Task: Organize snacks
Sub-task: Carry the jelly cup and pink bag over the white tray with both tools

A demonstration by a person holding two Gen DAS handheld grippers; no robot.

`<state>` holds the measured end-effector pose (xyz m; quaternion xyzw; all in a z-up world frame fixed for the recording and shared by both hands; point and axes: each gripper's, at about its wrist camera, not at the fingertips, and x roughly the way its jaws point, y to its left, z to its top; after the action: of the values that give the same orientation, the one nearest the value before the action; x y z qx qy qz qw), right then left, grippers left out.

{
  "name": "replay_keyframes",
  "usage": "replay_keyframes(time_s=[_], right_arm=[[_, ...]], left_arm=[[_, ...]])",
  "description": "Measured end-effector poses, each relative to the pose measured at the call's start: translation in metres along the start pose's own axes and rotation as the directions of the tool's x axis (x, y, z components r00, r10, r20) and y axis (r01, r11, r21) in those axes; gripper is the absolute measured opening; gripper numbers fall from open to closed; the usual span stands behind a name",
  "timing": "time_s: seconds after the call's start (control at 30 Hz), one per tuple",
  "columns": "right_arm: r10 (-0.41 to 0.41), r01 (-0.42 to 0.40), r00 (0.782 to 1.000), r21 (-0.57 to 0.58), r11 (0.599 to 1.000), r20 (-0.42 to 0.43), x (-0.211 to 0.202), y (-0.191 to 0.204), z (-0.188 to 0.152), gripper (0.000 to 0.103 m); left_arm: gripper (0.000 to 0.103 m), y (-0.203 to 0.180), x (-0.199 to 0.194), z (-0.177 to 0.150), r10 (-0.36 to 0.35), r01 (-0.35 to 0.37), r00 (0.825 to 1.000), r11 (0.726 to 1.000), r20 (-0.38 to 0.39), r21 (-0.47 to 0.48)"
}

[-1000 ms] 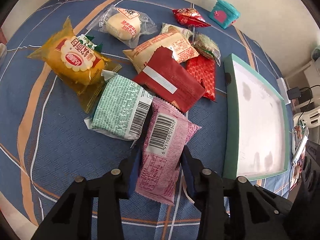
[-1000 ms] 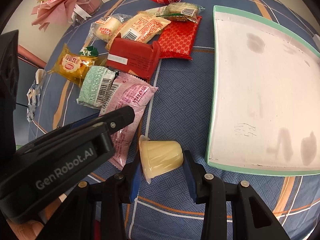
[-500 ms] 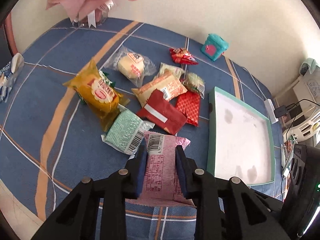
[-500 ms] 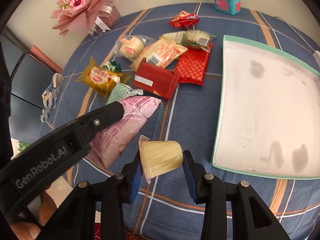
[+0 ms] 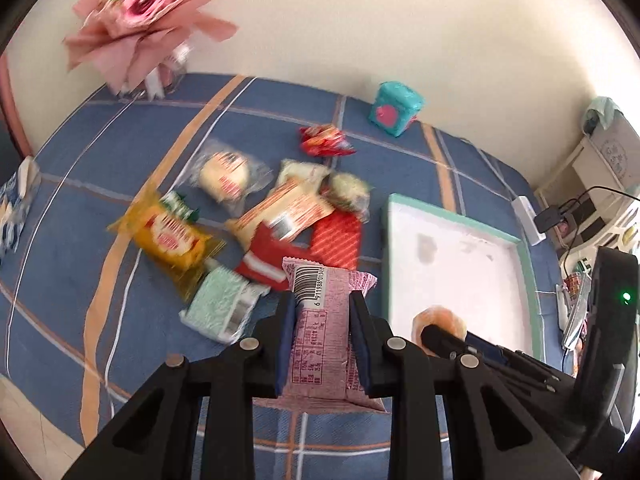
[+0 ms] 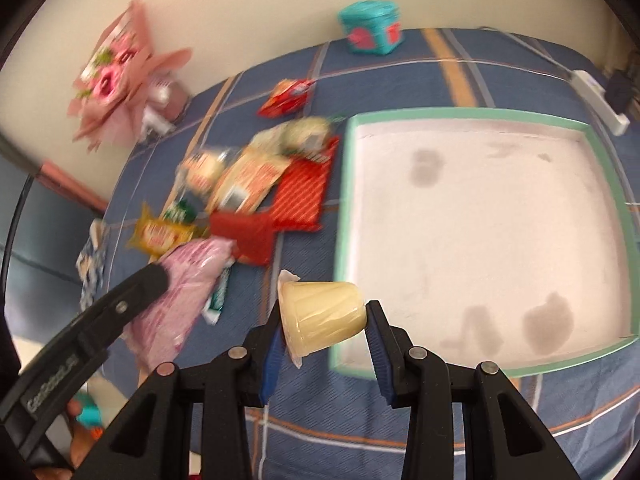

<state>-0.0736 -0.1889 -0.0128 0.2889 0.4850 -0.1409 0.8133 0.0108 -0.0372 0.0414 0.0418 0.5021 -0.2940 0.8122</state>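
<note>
Both snacks lifted higher, pink packet [image 5: 322, 332] between left jaws, jelly cup [image 6: 322, 315] between right

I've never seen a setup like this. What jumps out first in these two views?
Two black hand-held grippers each clamp a snack: the left gripper holds a pink barcode packet, the right gripper a pale yellow jelly cup. Behind them a heap of bright wrappers lies on the blue checked cloth, beside a white tray with a green rim, and a pink bouquet stands at the far left.

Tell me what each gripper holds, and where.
Left gripper: pink packet, clamped across its long sides near the barcode end. Right gripper: jelly cup, pinched between lid and base.
</note>
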Motion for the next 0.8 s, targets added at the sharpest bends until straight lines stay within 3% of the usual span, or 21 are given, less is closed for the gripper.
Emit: replay_keyframes(time_s=[0.23, 0.6, 0.8], right_arm=[[-0.205, 0.178, 0.97, 0.196, 0.964, 0.131, -0.02, -0.072, 0.029, 0.041], [-0.269, 0.186, 0.94, 0.345, 0.92, 0.211, -0.014, -0.14, 0.059, 0.041], [-0.357, 0.249, 0.905, 0.391, 0.886, 0.231, -0.009, -0.164, 0.071, 0.041]], left_arm=[[0.028, -0.066, 0.027, 0.027, -0.09, 0.089, 0.996, 0.992, 0.004, 0.086], [0.028, -0.13, 0.096, 0.045, -0.133, 0.132, 0.991, 0.978, -0.006, 0.159], [0.028, -0.14, 0.124, 0.051, -0.115, 0.116, 0.993, 0.978, -0.012, 0.172]])
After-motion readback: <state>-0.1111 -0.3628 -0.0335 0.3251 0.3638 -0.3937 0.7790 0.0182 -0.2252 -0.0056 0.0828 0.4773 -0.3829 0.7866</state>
